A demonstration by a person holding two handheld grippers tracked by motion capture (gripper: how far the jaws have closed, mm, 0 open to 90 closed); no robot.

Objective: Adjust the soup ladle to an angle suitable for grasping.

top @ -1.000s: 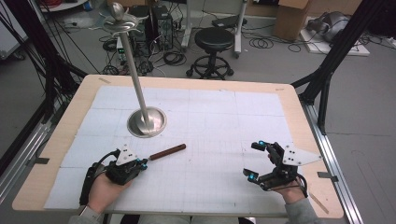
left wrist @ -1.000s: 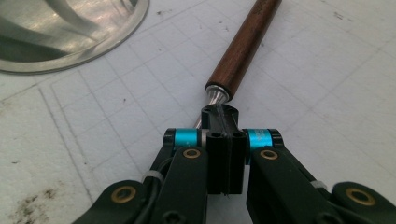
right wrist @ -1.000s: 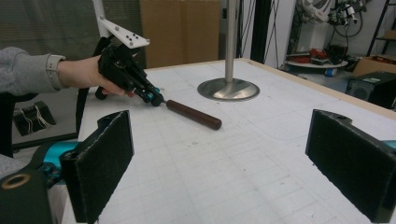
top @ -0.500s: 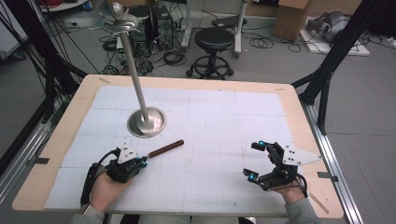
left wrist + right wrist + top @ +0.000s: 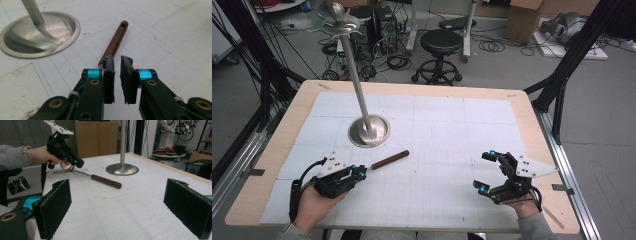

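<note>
High view, near edge: the left gripper (image 5: 362, 171) sits at about 7 o'clock on the table (image 5: 522, 107), carried in the person's left hand (image 5: 314, 202), and the right gripper (image 5: 484, 172) at about 5 o'clock, its jaws spread wide with nothing between them. The two grippers are well apart.

In the left gripper view the jaws stand nearly together, a narrow gap showing between the pads at the near end; they straddle the thin metal neck of a ladle (image 5: 115, 41), whose brown wooden handle runs away from the tips toward 1 o'clock and ends in a small hanging hole. The neck itself is hidden behind the pads, so contact cannot be confirmed there. The right gripper view shows the same tool from the side: the left gripper (image 5: 78, 163) appears to be pinching the neck, the ladle (image 5: 106, 181) has its handle end resting on the white grid mat (image 5: 130, 205), and a rounded metal bowl, half covered by the hand (image 5: 40, 155), sits just behind the jaws.

Farther off, just beyond the ladle, a round steel base (image 5: 369, 130) carries an upright pole (image 5: 355, 75) that rises to a small dish and knob near the top of the high view. Beyond the table edge, a black stool (image 5: 441, 44), floor cables and a cardboard box (image 5: 521, 20) are partly cut off and blurred.
</note>
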